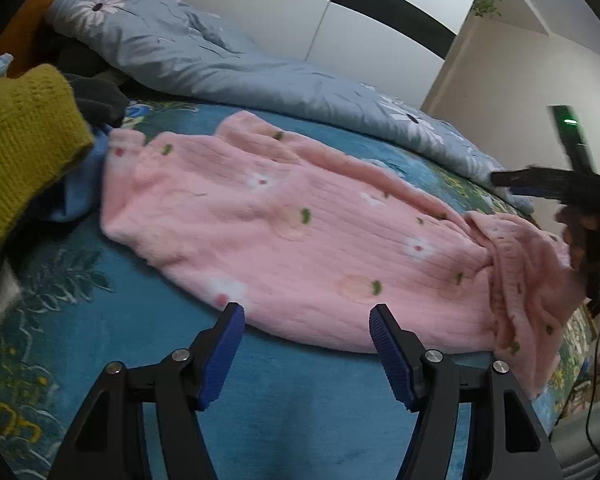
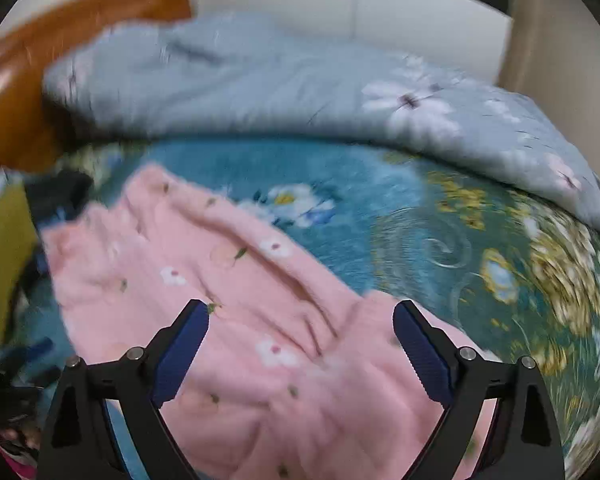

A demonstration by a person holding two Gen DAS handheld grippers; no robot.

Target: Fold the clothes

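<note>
Two grippers were over the teal flowered bed cover [image 1: 284, 400]. The pink fluffy garment with small flowers [image 1: 320, 240] lay flat on it, at 12 o'clock from the left gripper [image 1: 307, 322], whose fingers stood apart, empty. The right gripper [image 2: 301, 316] hung wide above the garment, holding nothing.

No words, labels, brands or numbers can be read in either view. The cloth ahead of the tongs carries only flower and leaf patterns.
</note>
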